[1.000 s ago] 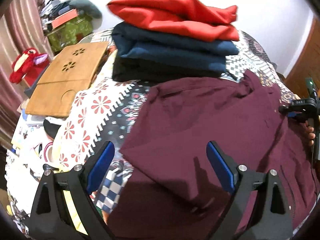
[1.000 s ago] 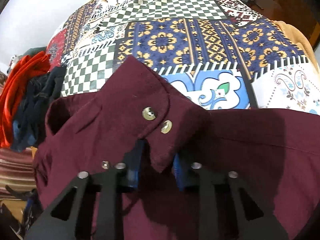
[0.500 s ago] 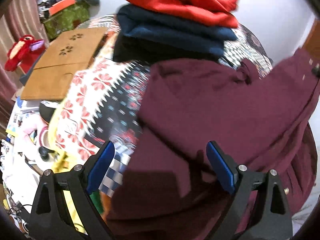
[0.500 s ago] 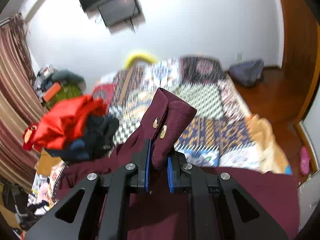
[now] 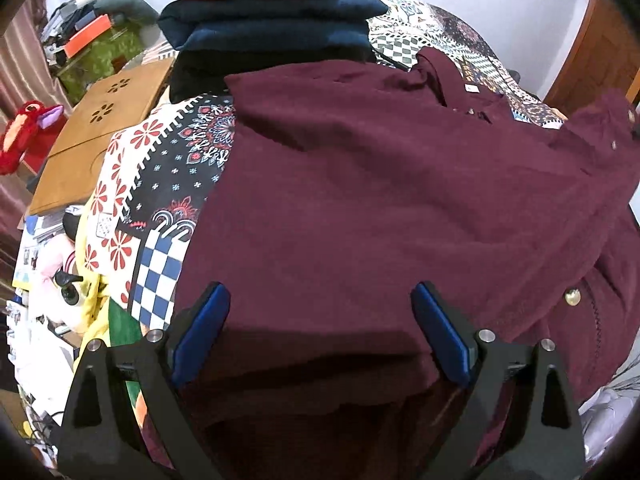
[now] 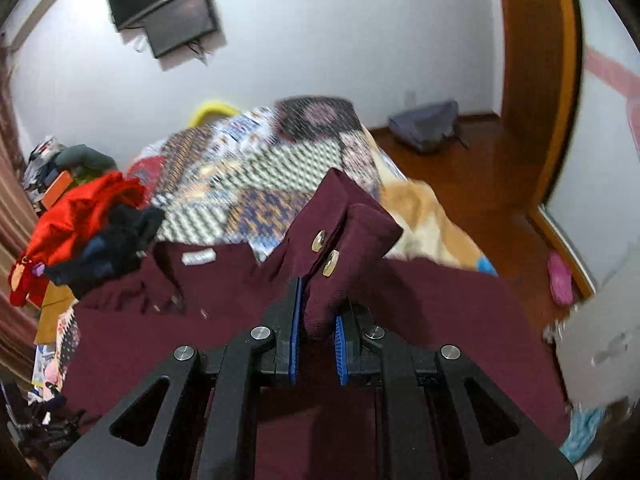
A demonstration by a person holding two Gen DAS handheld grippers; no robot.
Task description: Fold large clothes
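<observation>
A large maroon button shirt (image 5: pixel 360 200) lies spread over the patterned bedspread (image 5: pixel 168 168). My left gripper (image 5: pixel 320 320) hangs open just above the shirt's near hem, blue pads wide apart with cloth below them. In the right wrist view my right gripper (image 6: pixel 316 320) is shut on the shirt's sleeve cuff (image 6: pixel 340 236), which carries two metal buttons and is lifted above the rest of the shirt (image 6: pixel 420 320). The collar with a white label (image 6: pixel 198 257) lies to the left.
A stack of folded red, navy and black clothes (image 5: pixel 272 12) stands behind the shirt. A wooden lap board (image 5: pixel 100 128) and clutter lie at the left bed edge. A wall screen (image 6: pixel 168 8), a grey bag (image 6: pixel 428 124) on the wood floor and a door frame (image 6: pixel 536 80) are beyond.
My right gripper closed on the cuff and rose with it, tilting up toward the room. My left gripper slid forward and down over the shirt, staying open.
</observation>
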